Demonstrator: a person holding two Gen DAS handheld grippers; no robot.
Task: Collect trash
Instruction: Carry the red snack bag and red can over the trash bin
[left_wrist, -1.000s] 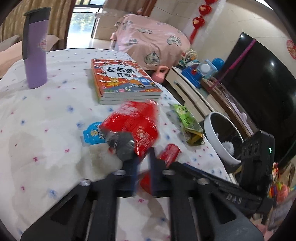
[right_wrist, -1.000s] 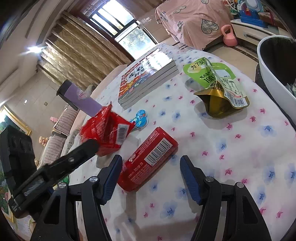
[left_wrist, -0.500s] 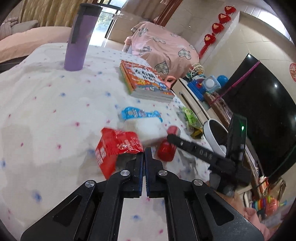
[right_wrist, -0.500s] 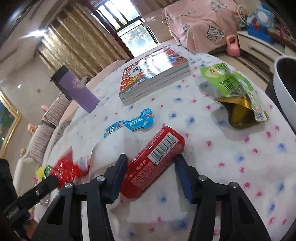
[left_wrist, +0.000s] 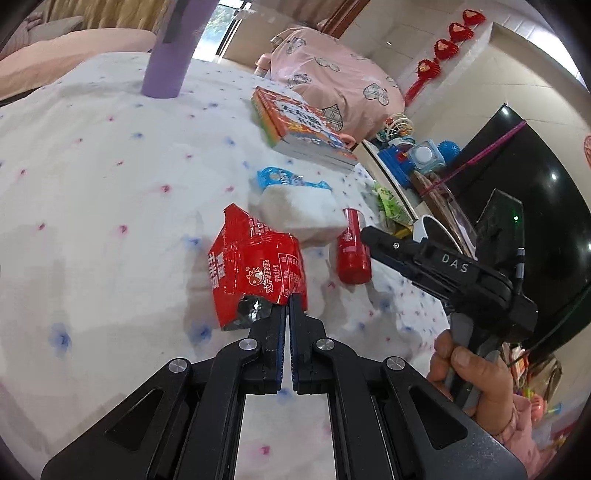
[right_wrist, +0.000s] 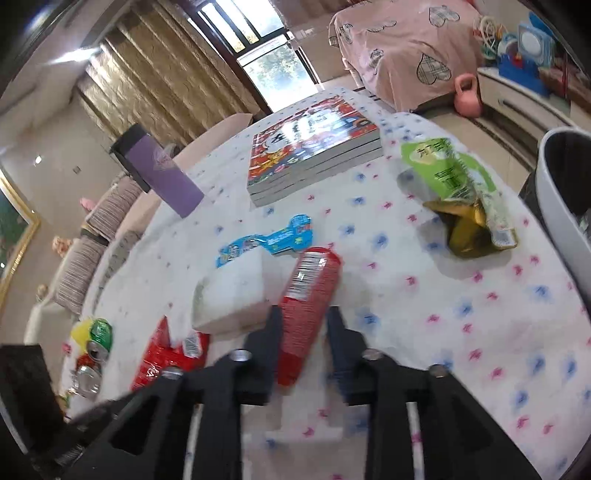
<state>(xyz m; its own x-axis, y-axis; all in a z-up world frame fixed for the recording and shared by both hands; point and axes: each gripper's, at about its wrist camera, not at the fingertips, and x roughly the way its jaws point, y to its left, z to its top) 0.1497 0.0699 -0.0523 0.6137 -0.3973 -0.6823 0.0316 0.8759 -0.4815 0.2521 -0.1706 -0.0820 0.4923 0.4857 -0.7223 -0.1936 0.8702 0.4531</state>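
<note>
while left gripper (left_wrist: 287, 301) pinches crinkled red foil wrapper (left_wrist: 255, 269), right gripper (right_wrist: 303, 318) closing around red tube (right_wrist: 308, 310)

Left gripper (left_wrist: 287, 301) fingers pinched together; right gripper (right_wrist: 303, 325) fingers closing.

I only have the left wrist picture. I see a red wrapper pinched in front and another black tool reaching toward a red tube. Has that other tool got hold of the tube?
Observer: Not clearly. In the right wrist view the right gripper has the red tube between its jaws, which have just been closing, but a gap shows on one side.
Operator: Is there a bin nearby?
Observer: A white bin stands past the table edge, beyond the green pouch.
Operator: Any other rubbish I'm missing?
Observer: Crushed cans lie beyond the red wrapper that the left gripper is pinching.
</note>
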